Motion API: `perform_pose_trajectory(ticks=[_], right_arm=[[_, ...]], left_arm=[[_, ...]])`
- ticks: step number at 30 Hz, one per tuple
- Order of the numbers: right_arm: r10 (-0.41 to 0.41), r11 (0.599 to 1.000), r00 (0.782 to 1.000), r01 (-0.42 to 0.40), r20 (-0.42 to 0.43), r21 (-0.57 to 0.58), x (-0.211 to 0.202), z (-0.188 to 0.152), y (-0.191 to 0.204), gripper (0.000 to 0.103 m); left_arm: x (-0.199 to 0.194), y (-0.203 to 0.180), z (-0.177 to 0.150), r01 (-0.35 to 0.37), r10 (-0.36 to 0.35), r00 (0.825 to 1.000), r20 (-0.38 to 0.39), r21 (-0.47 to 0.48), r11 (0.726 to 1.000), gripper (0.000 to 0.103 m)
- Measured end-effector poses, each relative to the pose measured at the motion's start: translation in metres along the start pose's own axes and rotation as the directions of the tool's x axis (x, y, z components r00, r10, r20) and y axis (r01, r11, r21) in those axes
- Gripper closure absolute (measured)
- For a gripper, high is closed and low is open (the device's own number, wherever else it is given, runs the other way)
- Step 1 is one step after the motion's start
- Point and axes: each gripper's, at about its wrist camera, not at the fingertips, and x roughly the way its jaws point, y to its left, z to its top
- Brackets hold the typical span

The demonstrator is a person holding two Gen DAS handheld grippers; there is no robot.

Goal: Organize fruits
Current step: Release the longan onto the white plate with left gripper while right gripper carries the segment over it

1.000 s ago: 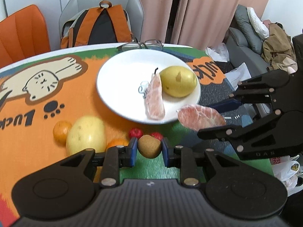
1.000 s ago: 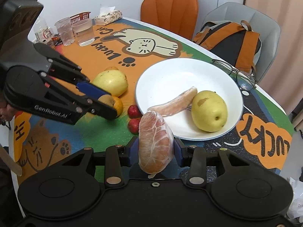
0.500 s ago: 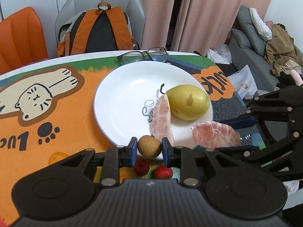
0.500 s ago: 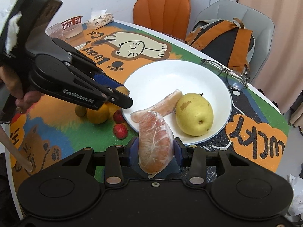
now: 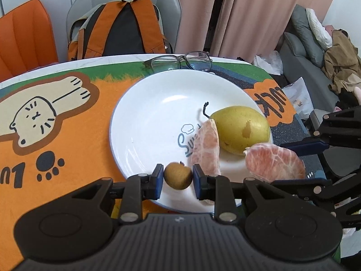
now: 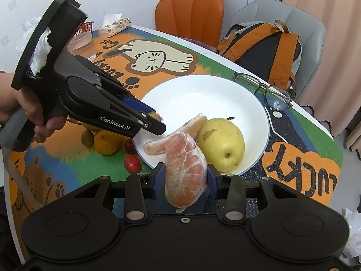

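My left gripper [image 5: 177,177] is shut on a small round brown fruit [image 5: 178,175] and holds it over the near rim of the white plate [image 5: 146,113]. On the plate lie a yellow-green pear [image 5: 241,128] and a peeled pink pomelo segment [image 5: 206,146]. My right gripper [image 6: 185,178] is shut on a second, thicker pomelo segment [image 6: 185,171], held upright just above the plate's [image 6: 191,94] near edge, beside the pear [image 6: 222,144]. In the right wrist view the left gripper [image 6: 158,124] comes in from the left over the plate's left rim.
Glasses [image 5: 178,59] lie just beyond the plate. Left of the plate on the cartoon mat sit an orange [image 6: 106,144], a brown fruit [image 6: 87,138] and two small red fruits [image 6: 132,163]. A backpack [image 5: 119,27] rests on the grey chair; a cup [image 6: 82,45] stands far left.
My left gripper has carried the brown fruit from above the loose fruits on the mat to over the plate's near rim. The right gripper edged closer to the plate with its segment.
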Motion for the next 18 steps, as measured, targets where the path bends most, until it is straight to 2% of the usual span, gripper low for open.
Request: perform_pose_trajectory(ticks=[8,18], right_arm=[[0.017,1.0,1.0,-0.017,0.023,-0.01,0.008,0.015,0.0,0.063],[0.045,0.999,0.998,-0.044,0.046,-0.032,0.034,0.05,0.007,0.063]], left_arm=[[-0.007,0.001,-0.005,0.017,-0.017,1.0,-0.014,0.006,1.0,0.069],[-0.029,0.0,-0.021,0.032,-0.032,0.999,0.008,-0.014,0.999,0.066]])
